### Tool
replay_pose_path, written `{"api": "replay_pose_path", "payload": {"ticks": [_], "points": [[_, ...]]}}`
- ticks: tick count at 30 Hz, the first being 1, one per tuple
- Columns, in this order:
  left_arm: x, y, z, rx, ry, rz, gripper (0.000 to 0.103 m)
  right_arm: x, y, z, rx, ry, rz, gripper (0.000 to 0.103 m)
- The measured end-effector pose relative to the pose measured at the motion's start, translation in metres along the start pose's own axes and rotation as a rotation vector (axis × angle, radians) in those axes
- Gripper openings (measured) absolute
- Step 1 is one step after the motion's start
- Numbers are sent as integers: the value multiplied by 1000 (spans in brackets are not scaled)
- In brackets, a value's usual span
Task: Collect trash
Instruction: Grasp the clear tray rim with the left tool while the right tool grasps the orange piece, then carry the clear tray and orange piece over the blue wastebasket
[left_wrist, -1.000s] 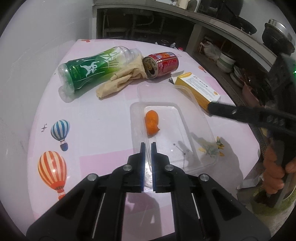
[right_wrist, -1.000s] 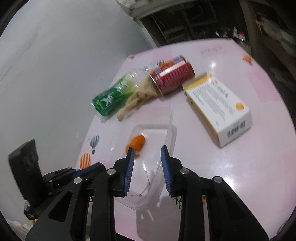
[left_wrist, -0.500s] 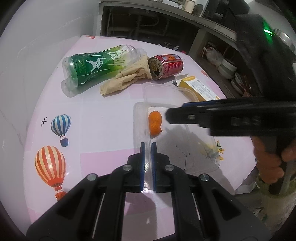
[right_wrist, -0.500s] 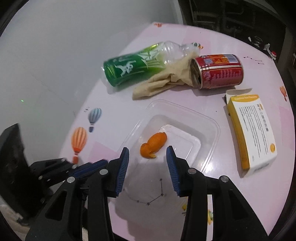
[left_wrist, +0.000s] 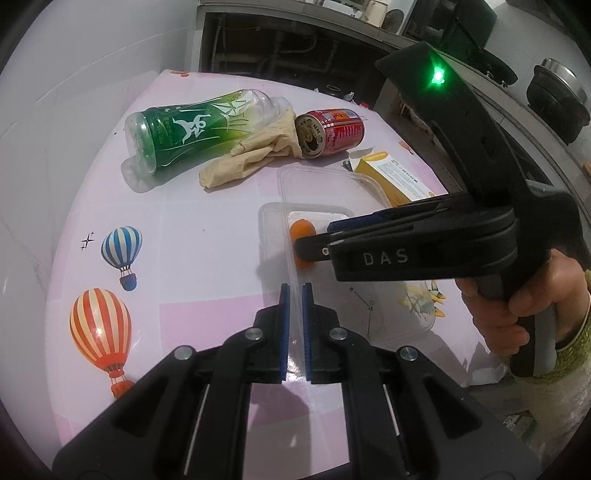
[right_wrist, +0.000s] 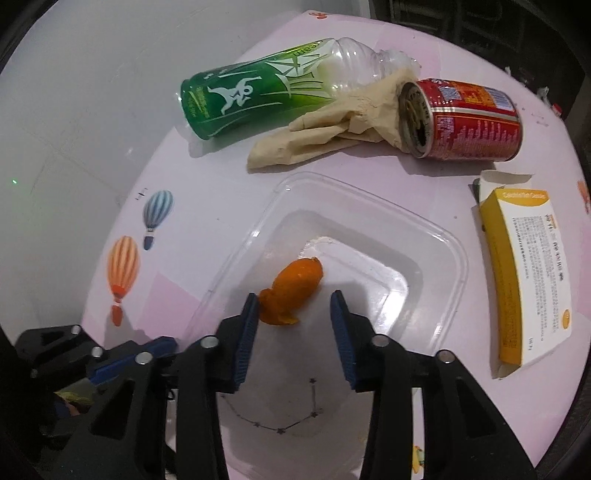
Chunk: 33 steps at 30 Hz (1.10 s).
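Observation:
An orange peel (right_wrist: 291, 291) lies in a clear plastic container (right_wrist: 443, 236) on the pink table. My right gripper (right_wrist: 293, 314) points down into the container. Its jaws are closing with the peel between them: the left pad is at the peel, the right pad stands apart from it. In the left wrist view the right gripper (left_wrist: 314, 240) reaches in from the right and partly hides the peel (left_wrist: 301, 227). My left gripper (left_wrist: 294, 306) is shut on the near wall of the container (left_wrist: 321, 173).
A green bottle (right_wrist: 251, 99), a beige glove (right_wrist: 325, 136) and a red can (right_wrist: 465, 118) lie together at the back. A yellow and white box (right_wrist: 528, 273) lies to the right of the container. A hand (left_wrist: 517, 310) holds the right gripper. Shelves stand behind the table.
The right gripper came in over the container, tipped down and sank to the orange peel, which now lies between its jaws. The left gripper kept still on the container wall.

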<state>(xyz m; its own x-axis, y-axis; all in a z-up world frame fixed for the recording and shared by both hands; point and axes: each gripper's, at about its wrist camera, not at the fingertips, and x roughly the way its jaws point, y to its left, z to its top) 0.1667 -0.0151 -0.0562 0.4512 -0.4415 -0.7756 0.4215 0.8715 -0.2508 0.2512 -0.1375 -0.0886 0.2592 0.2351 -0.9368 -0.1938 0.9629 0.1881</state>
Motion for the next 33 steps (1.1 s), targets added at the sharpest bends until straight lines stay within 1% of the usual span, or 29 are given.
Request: {"api": "replay_pose_path", "payload": {"ticks": [3,7,11,13,14,15,17,23,26,28,30,33], "points": [[0,0,0,0,-2,8,5,2,0,0,8,-8,-4,20],[-1,2,0,-7,-1,5,5,-2,-8,-4,33,-18,12,13],[-2,3,1,-7,-4,11,6,-11,-8,-7,31,-48,-1,12],[-1,4,2,-10,-2,11,11,-18,-6,-8,23,-68,-11,11],[0,4,4,-13,-2,14,16,-23,-6,-10,19,-82,-21,11],[1,4,5,-14,-3,17,18,-28,-5,-11,16,-96,-30,11],[3,5,8,-13,-4,20,18,-36,-6,-14,14,-118,-38,11],[17,6,16,-25,15,36,18,-69,-16,-32,51,-198,-22,11],[22,6,18,-30,19,39,16,-79,-19,-42,82,-242,-19,11],[24,5,18,-29,21,45,7,-85,-25,-51,114,-269,-6,11],[25,5,18,-32,16,46,4,-89,-28,-58,137,-291,-4,11],[22,5,17,-41,1,50,3,-97,-34,-71,178,-328,-1,11]]}}
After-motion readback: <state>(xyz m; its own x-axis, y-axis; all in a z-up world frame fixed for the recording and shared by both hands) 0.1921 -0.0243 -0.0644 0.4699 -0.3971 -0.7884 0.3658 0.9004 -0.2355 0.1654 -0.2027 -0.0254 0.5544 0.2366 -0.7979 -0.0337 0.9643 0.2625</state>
